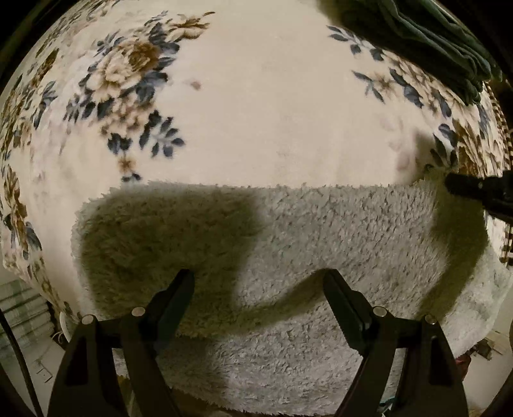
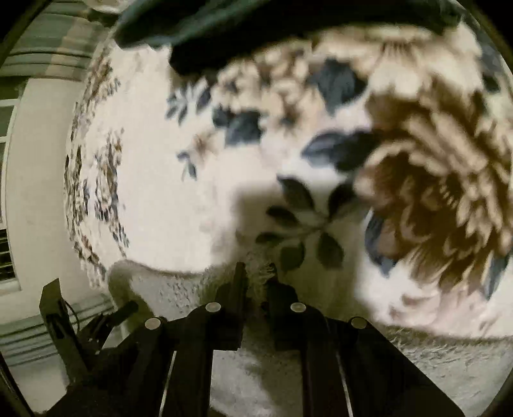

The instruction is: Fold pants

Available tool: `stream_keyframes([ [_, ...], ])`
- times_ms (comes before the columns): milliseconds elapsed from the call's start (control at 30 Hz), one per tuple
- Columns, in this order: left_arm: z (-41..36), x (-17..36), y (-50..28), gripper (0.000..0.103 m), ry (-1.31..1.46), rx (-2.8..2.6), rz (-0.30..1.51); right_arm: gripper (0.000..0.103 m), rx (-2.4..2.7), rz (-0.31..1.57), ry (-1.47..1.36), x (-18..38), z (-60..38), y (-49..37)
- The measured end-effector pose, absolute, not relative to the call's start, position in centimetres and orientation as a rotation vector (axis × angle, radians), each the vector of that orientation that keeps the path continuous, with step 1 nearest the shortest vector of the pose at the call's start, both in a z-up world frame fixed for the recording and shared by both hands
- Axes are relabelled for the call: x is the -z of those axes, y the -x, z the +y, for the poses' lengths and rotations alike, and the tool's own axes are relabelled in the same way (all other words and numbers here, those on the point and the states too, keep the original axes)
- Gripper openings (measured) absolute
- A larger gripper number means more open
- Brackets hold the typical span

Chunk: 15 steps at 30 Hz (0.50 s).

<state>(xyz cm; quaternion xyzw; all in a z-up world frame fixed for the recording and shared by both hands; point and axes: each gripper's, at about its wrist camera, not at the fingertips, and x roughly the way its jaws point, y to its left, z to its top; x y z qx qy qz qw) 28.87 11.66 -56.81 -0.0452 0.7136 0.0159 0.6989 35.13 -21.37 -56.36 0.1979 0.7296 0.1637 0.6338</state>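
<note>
The pants (image 1: pixel 288 231) are fluffy white fleece, folded into a wide band across the flowered blanket (image 1: pixel 256 112). My left gripper (image 1: pixel 258 282) is open above the near part of the pants and holds nothing. My right gripper (image 2: pixel 256 272) is shut on the far corner of the pants (image 2: pixel 192 288), with fleece pinched between its fingertips. It also shows in the left wrist view (image 1: pixel 465 186) at the right end of the band. The left gripper (image 2: pixel 64 320) appears at the lower left of the right wrist view.
A folded dark green garment (image 1: pixel 416 38) lies at the far right of the blanket, also in the right wrist view (image 2: pixel 224 29). The bed's left edge drops to a floor (image 1: pixel 29 336). A white wall (image 2: pixel 35 192) stands beyond the bed.
</note>
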Motion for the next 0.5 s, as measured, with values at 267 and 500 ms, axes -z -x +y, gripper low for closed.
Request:
stream_keyframes([
  [267, 9.9, 55.4, -28.9, 0.082, 0.081, -0.014, 1.547, 0.064, -0.205, 1.55, -0.438, 51.2, -23.6, -30.5],
  [500, 4.6, 52.8, -28.1, 0.097, -0.025, 0.034, 1.469, 0.096, 0.05, 1.493, -0.487, 51.9, -28.2, -21.4],
])
